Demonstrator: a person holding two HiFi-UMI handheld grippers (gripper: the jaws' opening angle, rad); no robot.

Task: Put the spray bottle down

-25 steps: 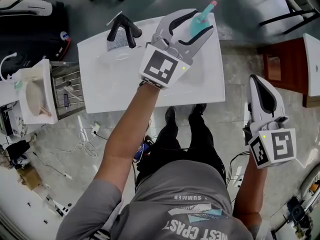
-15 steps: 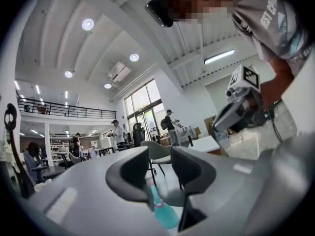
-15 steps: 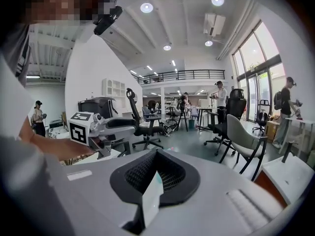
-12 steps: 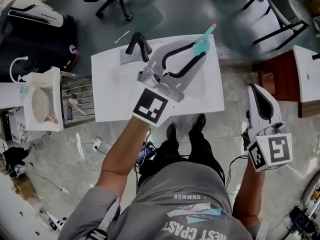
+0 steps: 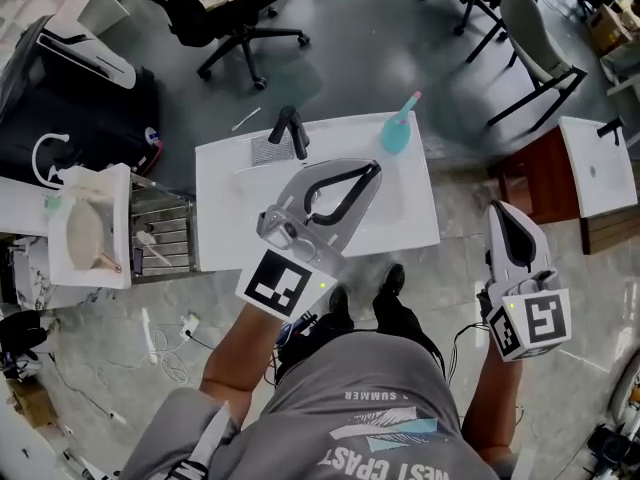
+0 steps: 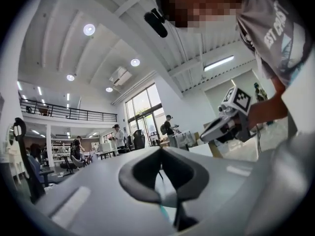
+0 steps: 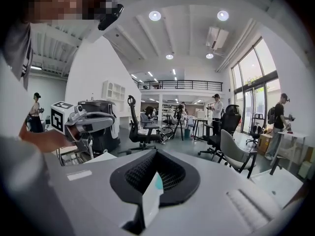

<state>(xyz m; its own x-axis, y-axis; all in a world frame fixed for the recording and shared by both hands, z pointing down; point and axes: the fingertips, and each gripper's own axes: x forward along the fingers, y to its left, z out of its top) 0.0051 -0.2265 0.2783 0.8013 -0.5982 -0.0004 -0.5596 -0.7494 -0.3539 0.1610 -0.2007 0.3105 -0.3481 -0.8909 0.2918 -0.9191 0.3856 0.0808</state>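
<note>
Grey left tool level above white table, jaws just closed empty, right tool apparently clenched alongside.

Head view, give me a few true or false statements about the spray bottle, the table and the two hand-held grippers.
1. The spray bottle stands on the white table. True.
2. The left hand-held gripper is clamped on the spray bottle. False: its jaws have just closed with nothing between them, and the bottle stands apart, beyond its tips.
3. The right hand-held gripper hangs off the table's right side, over the floor. True.
4. The spray bottle is at the table's near edge. False: it is at the far right corner.
5. A black tool lies on the table, left of the bottle. True.
</note>
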